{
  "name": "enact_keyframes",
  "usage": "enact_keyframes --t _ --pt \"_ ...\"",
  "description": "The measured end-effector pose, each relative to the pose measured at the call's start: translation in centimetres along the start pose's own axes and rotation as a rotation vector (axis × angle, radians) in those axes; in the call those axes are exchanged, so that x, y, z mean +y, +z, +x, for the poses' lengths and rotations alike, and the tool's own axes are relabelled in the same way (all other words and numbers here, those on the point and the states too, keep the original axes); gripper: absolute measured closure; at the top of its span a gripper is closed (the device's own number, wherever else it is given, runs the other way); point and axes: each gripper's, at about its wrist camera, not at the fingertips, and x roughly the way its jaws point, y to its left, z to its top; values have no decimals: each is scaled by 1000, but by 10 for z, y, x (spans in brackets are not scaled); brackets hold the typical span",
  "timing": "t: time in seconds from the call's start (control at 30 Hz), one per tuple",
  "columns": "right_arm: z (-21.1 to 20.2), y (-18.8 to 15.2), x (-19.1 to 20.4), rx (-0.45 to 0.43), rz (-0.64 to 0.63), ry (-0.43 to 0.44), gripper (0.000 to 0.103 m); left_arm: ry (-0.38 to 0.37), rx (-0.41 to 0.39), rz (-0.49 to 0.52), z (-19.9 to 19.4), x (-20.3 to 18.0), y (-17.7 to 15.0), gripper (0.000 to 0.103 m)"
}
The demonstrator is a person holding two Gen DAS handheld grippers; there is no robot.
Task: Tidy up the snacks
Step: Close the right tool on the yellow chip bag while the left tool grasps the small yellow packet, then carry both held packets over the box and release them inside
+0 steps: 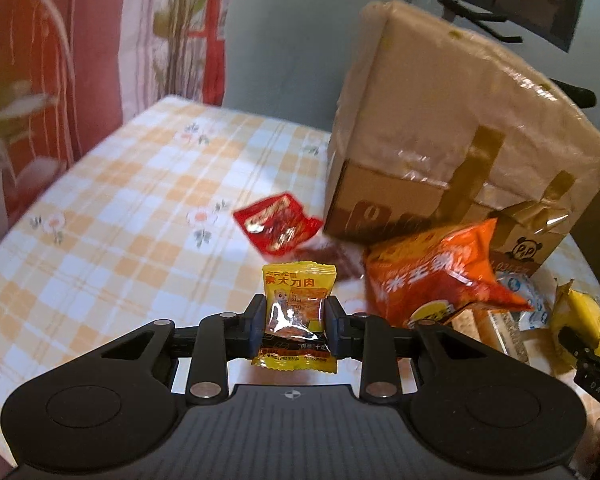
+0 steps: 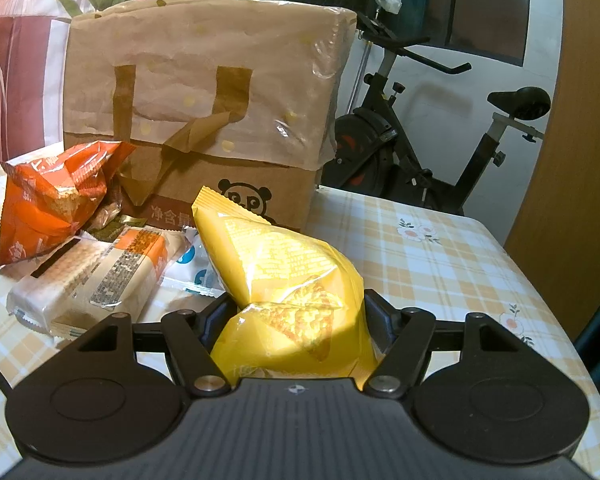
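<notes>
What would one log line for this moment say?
left gripper: shut on small yellow packet | right gripper: shut on big yellow bag | cardboard box: behind

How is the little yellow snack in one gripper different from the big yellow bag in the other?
The small yellow packet is flat and has a clear window; the big yellow bag is puffy and opaque. The packet fits between the left gripper pads; the bag bulges past the right gripper. Both are yellow, sealed and gripped.
</notes>
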Motion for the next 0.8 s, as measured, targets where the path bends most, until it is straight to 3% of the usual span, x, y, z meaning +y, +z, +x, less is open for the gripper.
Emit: enact_keyframes --t 0.4,0.8 --pt "-21 15 -44 -10 205 -17 34 -4 -116 61 -27 -11 18 71" --pt "-48 52 -72 -145 278 -54 34 -58 -231 114 -56 -30 42 71"
